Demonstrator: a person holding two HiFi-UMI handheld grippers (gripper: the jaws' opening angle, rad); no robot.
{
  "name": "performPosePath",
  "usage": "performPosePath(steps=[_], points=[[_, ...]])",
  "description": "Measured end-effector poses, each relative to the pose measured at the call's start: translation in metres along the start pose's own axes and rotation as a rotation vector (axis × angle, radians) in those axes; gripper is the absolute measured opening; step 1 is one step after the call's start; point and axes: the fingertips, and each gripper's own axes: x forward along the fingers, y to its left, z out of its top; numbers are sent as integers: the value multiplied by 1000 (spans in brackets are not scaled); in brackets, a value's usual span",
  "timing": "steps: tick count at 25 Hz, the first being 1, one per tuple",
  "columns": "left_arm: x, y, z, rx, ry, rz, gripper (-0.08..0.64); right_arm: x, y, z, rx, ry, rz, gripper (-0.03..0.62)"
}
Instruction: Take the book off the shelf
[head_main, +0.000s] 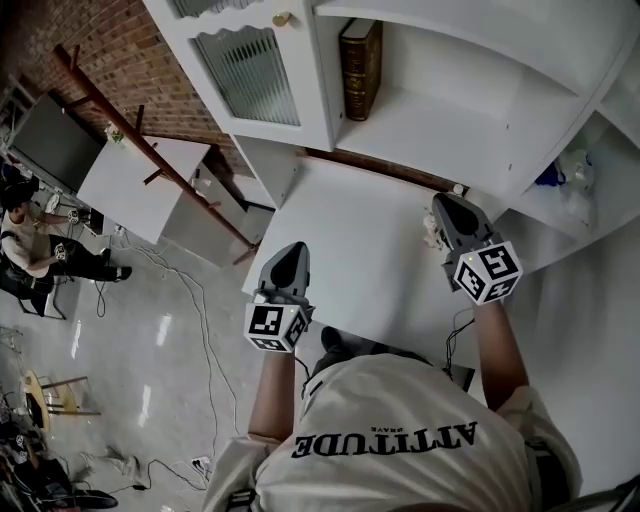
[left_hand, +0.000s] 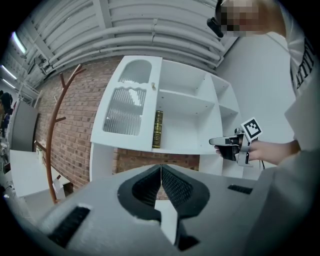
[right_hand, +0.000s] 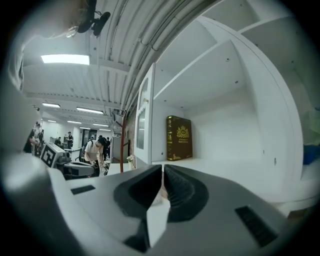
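A dark brown book (head_main: 360, 68) with gold print stands upright on the white shelf (head_main: 440, 130), against the left wall of its open compartment. The book (left_hand: 157, 129) also shows in the left gripper view and the book (right_hand: 179, 138) in the right gripper view. My left gripper (head_main: 291, 256) hovers shut and empty over the white table (head_main: 350, 250), well short of the shelf. My right gripper (head_main: 447, 206) is shut and empty too, near the shelf's lower edge, right of and below the book. Nothing sits between either pair of jaws.
A glass-fronted cabinet door (head_main: 250, 70) stands just left of the book. Blue and clear items (head_main: 565, 180) lie in the right side shelf. A wooden coat rack (head_main: 150, 150) leans by the brick wall. People (head_main: 30, 240) work at the far left.
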Motion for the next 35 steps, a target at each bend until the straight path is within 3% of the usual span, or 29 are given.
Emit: performPosePath(steps=[6, 14, 19, 24, 27, 30, 35], points=[[13, 17, 13, -36, -22, -55, 26, 31, -5, 35, -59, -33, -25, 32], [28, 35, 16, -27, -10, -104, 26, 91, 3, 67, -96, -28, 52, 32], [37, 37, 15, -33, -4, -135, 26, 126, 2, 75, -91, 2, 61, 34], [38, 44, 16, -106, -28, -167, 26, 156, -9, 78, -76, 38, 44, 34], [38, 48, 17, -105, -31, -172, 26, 171, -15, 79, -78, 58, 39, 35], [43, 53, 14, -93, -14, -184, 26, 187, -19, 76, -71, 86, 40, 112], [57, 47, 16, -123, -34, -223, 26, 212, -27, 77, -59, 117, 30, 140]])
